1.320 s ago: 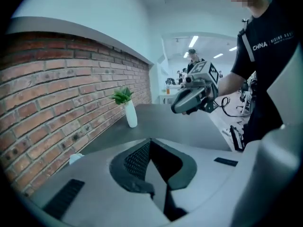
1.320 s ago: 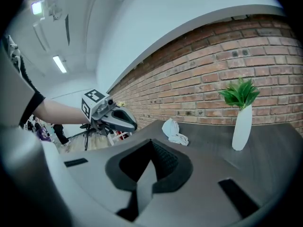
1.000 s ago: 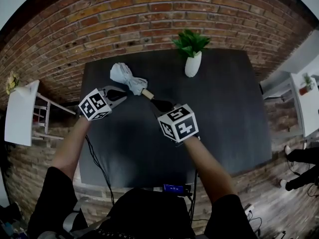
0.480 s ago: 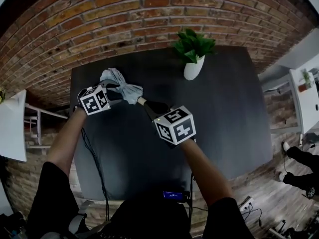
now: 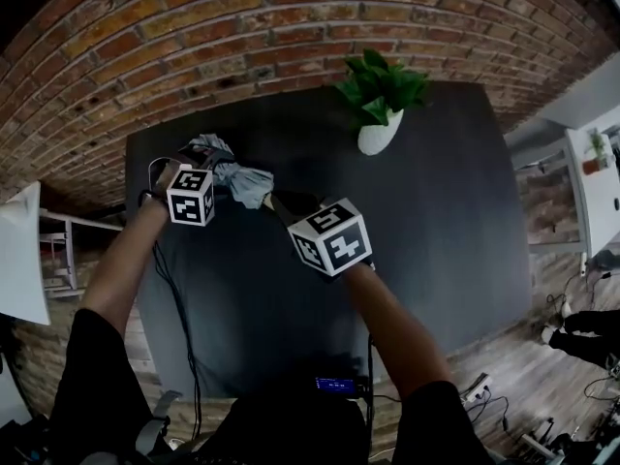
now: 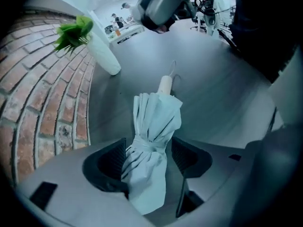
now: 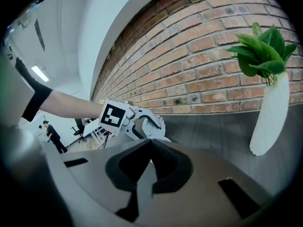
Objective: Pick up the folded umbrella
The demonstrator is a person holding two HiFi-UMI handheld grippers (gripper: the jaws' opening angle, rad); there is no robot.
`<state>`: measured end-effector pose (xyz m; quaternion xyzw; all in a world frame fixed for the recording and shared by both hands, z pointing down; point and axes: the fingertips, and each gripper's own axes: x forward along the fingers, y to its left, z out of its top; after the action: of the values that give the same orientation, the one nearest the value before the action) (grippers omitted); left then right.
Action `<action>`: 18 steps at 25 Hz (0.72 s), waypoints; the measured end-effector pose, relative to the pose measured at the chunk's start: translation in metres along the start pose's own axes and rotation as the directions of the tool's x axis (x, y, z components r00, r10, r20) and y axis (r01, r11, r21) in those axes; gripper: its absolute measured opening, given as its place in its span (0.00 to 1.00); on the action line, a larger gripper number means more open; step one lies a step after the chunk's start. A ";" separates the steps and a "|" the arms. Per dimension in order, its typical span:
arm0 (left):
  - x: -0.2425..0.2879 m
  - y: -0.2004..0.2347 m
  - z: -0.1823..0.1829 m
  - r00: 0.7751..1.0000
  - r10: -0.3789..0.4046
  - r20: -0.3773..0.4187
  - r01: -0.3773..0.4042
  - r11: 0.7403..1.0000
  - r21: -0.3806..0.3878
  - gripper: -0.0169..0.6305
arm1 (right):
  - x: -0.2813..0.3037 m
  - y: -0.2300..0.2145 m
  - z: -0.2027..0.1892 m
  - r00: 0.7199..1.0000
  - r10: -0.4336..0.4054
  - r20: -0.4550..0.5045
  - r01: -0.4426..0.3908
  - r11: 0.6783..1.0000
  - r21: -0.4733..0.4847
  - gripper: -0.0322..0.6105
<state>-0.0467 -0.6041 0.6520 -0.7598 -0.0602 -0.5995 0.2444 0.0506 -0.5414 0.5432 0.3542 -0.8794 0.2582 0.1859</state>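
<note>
The folded umbrella (image 5: pixel 244 183), pale grey with a light wooden handle (image 6: pixel 165 85), lies on the dark table (image 5: pixel 436 231) near its far left corner. My left gripper (image 5: pixel 207 155) points steeply down over the umbrella's bunched fabric (image 6: pixel 154 126). Its jaws are opening and the fabric lies between them, with a gap at the right pad. My right gripper (image 5: pixel 282 205) hovers just by the handle end, its jaws shut with nothing between them (image 7: pixel 150 145). In the right gripper view the left gripper (image 7: pixel 137 124) and a bit of the fabric (image 7: pixel 154 126) show ahead.
A white vase with a green plant (image 5: pixel 376 132) stands at the table's far edge, to the right of the umbrella. A brick wall (image 5: pixel 291 27) runs right behind the table. A white side table (image 5: pixel 21 250) stands at the left. Cables and a small lit device (image 5: pixel 334 386) lie at the near edge.
My left gripper has moved over the umbrella's fabric end, tipped downward and opened its jaws around it. The right gripper has shifted left toward the handle.
</note>
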 end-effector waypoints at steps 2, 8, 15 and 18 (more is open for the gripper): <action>0.006 -0.001 -0.002 0.999 -0.016 -0.038 0.019 0.998 0.066 0.46 | 0.005 -0.003 0.002 1.000 0.003 -0.002 -0.003 1.000 0.003 0.06; 0.026 0.000 -0.007 0.996 -0.037 -0.082 0.048 0.989 0.137 0.46 | 0.013 -0.013 -0.004 1.000 0.004 -0.014 -0.004 1.000 0.017 0.06; 0.035 0.006 -0.004 0.990 -0.105 -0.092 0.120 0.977 0.177 0.46 | 0.020 -0.020 -0.011 1.000 0.001 -0.030 -0.001 1.000 0.028 0.06; 0.039 0.006 -0.006 0.981 -0.152 -0.122 0.173 0.967 0.186 0.47 | 0.022 -0.022 -0.011 1.000 0.002 -0.030 -0.001 0.999 0.033 0.06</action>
<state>-0.0388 -0.6196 0.6884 -0.6913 -0.1679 -0.6485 0.2709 0.0530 -0.5599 0.5703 0.3526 -0.8725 0.2780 0.1929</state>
